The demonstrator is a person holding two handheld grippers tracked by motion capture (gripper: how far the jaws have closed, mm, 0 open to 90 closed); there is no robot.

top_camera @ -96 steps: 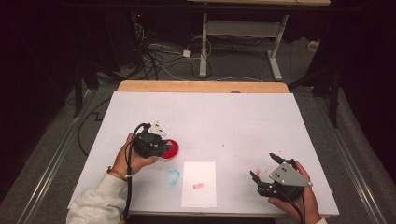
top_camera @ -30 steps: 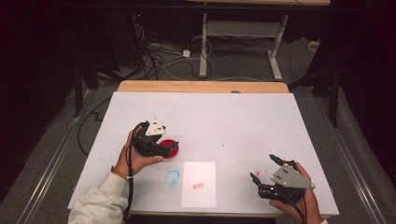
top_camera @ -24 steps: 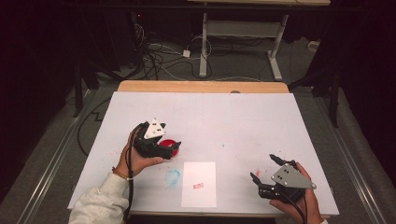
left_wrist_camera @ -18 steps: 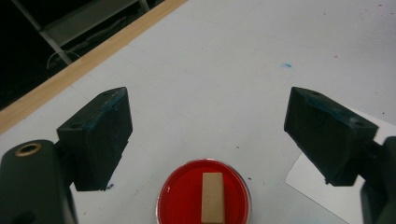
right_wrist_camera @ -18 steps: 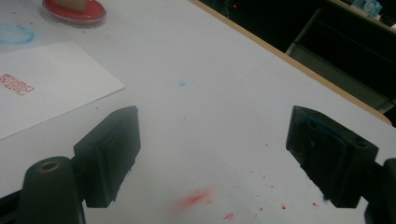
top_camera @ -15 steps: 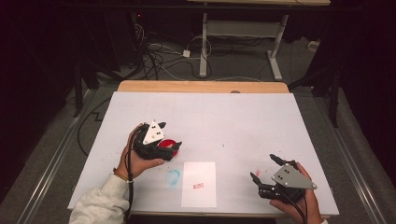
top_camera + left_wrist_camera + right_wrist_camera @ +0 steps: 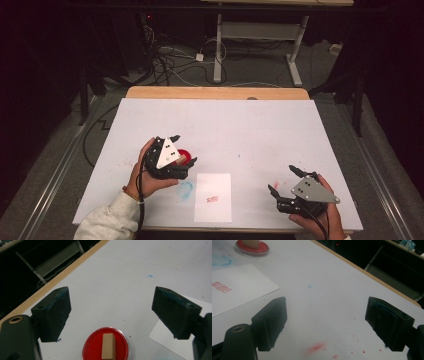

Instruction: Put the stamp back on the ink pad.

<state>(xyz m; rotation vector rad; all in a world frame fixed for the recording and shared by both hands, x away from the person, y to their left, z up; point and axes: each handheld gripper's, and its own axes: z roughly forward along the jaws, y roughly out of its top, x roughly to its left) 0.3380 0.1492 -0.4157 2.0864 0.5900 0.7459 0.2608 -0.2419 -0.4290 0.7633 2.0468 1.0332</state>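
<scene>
Hovering over the red ink pad (image 7: 107, 344), our left gripper (image 7: 113, 312) has its jaws spread wide, one on each side of the pad and holding nothing. A small wooden stamp (image 7: 108, 346) rests on the pad, long side toward us, and it sits low between the jaws. From the high view the left gripper (image 7: 172, 162) covers most of the pad (image 7: 184, 154), so we cannot be sure how close the jaws are to the stamp's sides.

Right of the pad lies a white sheet (image 7: 213, 197) with one red imprint (image 7: 213, 199) on it. A faint blue ring (image 7: 185, 190) marks the desk (image 7: 240, 125) just below the pad. Our right gripper (image 7: 286, 182) rests well to the right of the pad, past the sheet, jaws also wide and empty; from its own view, the right gripper (image 7: 325, 323) looks back at the pad (image 7: 252, 247) and the sheet (image 7: 239, 285).

We judge the step in hand to be picking up the stamp. Next we should lower the left gripper until the jaws flank the block, square them to its long sides, then close gently and lift straight up so the pad does not drag along.
</scene>
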